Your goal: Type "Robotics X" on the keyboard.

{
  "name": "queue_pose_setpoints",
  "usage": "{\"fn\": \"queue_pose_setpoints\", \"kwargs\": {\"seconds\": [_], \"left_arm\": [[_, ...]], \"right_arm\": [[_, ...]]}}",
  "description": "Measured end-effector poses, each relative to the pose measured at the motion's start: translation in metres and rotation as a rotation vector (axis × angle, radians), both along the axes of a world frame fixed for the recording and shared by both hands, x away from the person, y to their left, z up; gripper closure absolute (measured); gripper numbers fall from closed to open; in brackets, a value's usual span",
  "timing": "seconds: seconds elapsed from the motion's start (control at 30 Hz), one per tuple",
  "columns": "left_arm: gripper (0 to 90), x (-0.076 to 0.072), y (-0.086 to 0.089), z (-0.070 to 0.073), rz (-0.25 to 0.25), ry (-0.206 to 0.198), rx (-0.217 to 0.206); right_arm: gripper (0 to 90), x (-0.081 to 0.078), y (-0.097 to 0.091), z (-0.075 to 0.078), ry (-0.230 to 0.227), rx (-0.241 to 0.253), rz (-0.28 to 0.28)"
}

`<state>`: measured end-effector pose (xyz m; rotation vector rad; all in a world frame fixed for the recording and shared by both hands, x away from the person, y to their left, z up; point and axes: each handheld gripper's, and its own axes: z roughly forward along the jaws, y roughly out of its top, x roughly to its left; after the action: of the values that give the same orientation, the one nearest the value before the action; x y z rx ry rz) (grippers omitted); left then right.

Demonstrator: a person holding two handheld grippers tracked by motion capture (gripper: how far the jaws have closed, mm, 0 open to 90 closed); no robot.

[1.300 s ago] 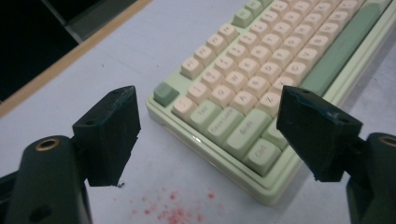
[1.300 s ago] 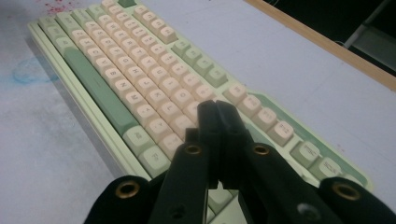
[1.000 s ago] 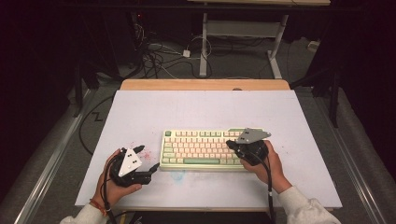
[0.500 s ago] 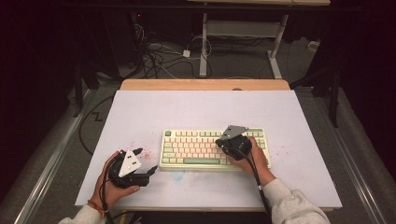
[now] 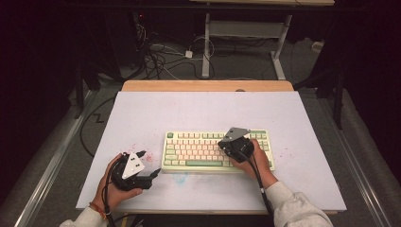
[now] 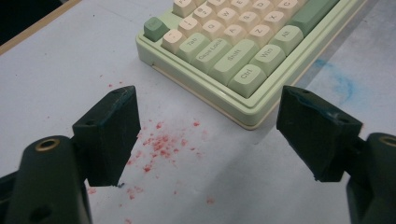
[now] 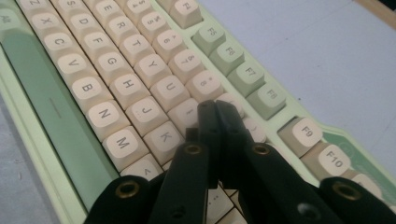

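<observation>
A pale green mechanical keyboard with cream keycaps lies near the front middle of the table, its long axis running left to right across the high view, parallel to the table's front edge, with the spacebar row toward the person and the function row away.

The right gripper sits over the keyboard's right half in the person's right hand. In the right gripper view its jaws are pressed flat together with nothing between them, and the joined tips point down at the cream keys just past the J and K, though the tips hide whichever key lies under them.

The left gripper rests low at the table just left of the keyboard's front left corner, held in the left hand. The left gripper view shows its jaws spread wide and empty, aimed at the corner with the Ctrl, Shift and Tab keys.

That view also brings out a scatter of red specks on the surface and a faint blue smear by the keyboard's front edge, both only faint stains from above.

The table has a pale lavender-grey top with a wooden strip along its far edge. Beyond it, the dark room holds tangled cables on the floor and a white desk frame.
</observation>
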<state>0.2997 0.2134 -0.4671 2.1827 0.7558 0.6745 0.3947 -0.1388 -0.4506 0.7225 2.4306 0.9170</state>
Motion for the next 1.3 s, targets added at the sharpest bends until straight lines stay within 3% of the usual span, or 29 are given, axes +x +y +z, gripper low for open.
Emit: {"fn": "queue_pose_setpoints", "kwargs": {"seconds": [0.37, 0.4, 0.47, 0.5, 0.6, 0.63, 0.7, 0.93, 1.17, 1.3], "left_arm": [[20.3, 0.0, 0.001, 0.001, 0.0, -0.002, 0.009], [20.3, 0.0, 0.001, 0.001, 0.0, 0.0, 0.01], [20.3, 0.0, 0.0, 0.0, 0.0, 0.001, 0.014], [20.3, 0.0, 0.0, 0.0, -0.001, 0.004, 0.017], [20.3, 0.0, 0.0, 0.0, -0.004, 0.008, 0.019], [20.3, 0.0, 0.0, 0.0, -0.006, 0.01, 0.022], [20.3, 0.0, -0.001, 0.0, -0.007, 0.009, 0.024], [20.4, -0.001, -0.001, 0.001, -0.009, 0.009, 0.012], [21.8, 0.001, -0.001, 0.002, 0.004, 0.032, -0.002], [21.8, 0.002, 0.0, 0.003, 0.01, 0.038, -0.011]], "right_arm": [[86.3, -0.011, -0.021, 0.022, -0.081, 0.11, -0.008], [82.0, -0.014, -0.027, 0.027, -0.106, 0.14, -0.005], [80.8, -0.016, -0.03, 0.03, -0.121, 0.149, -0.013], [74.8, -0.021, -0.037, 0.035, -0.137, 0.184, -0.018], [69.4, -0.024, -0.042, 0.039, -0.164, 0.201, -0.036], [62.3, -0.027, -0.048, 0.044, -0.181, 0.226, -0.037], [57.0, -0.03, -0.052, 0.046, -0.195, 0.24, -0.046], [40.3, -0.04, -0.067, 0.048, -0.242, 0.27, -0.068], [31.6, -0.054, -0.084, 0.046, -0.285, 0.26, -0.115], [29.5, -0.061, -0.092, 0.041, -0.287, 0.259, -0.135]]}}
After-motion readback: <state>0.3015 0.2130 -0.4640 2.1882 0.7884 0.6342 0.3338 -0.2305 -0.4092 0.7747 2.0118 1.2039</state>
